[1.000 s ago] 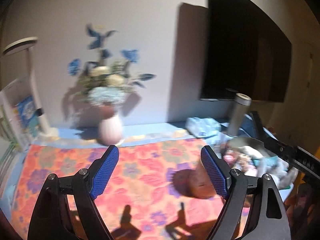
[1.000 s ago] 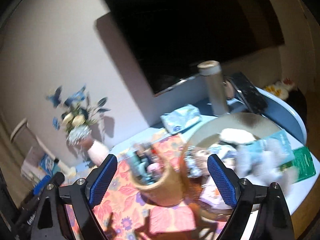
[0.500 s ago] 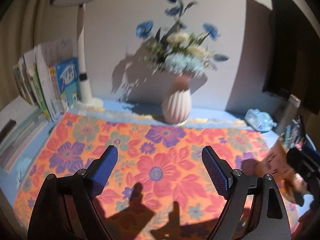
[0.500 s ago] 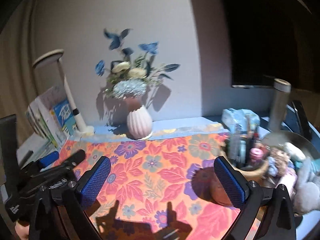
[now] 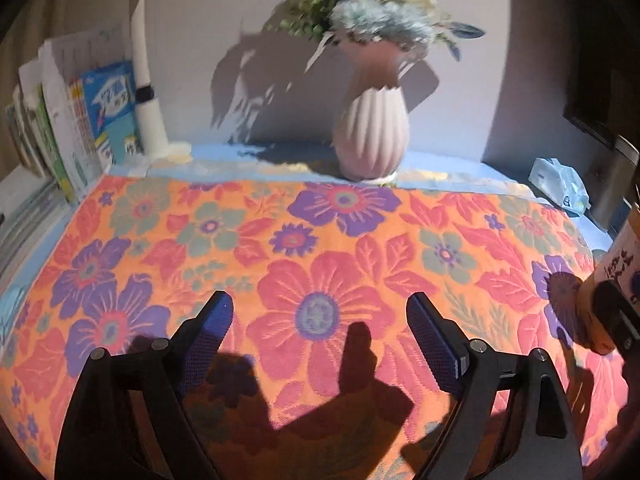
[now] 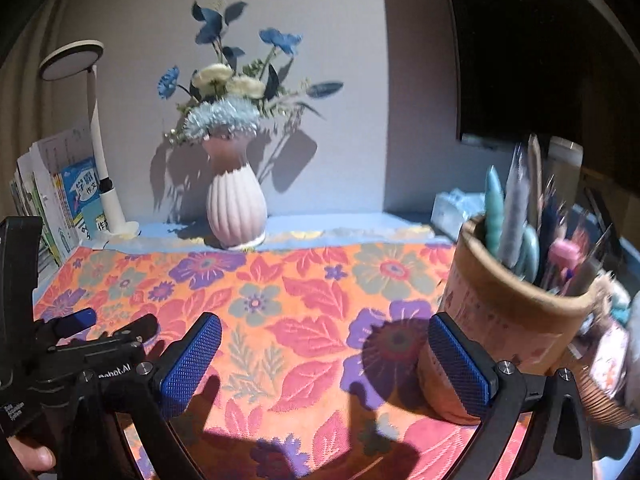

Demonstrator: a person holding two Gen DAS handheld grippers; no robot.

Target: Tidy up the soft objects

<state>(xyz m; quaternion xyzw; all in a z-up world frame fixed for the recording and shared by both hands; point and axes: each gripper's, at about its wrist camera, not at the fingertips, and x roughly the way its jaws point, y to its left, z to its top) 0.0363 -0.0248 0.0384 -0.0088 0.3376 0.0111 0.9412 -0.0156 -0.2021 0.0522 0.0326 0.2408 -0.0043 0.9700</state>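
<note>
Partly readable "…obot.AI" lettering on left gripper [image 6: 72,320], both sets of jaws wide and just opened further with nothing between, over floral cloth [image 5: 320,248] spread across the worktop.

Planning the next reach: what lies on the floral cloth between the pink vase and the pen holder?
Nothing: in the right wrist view, the floral cloth runs bare from the pink vase to the pen holder.
</note>
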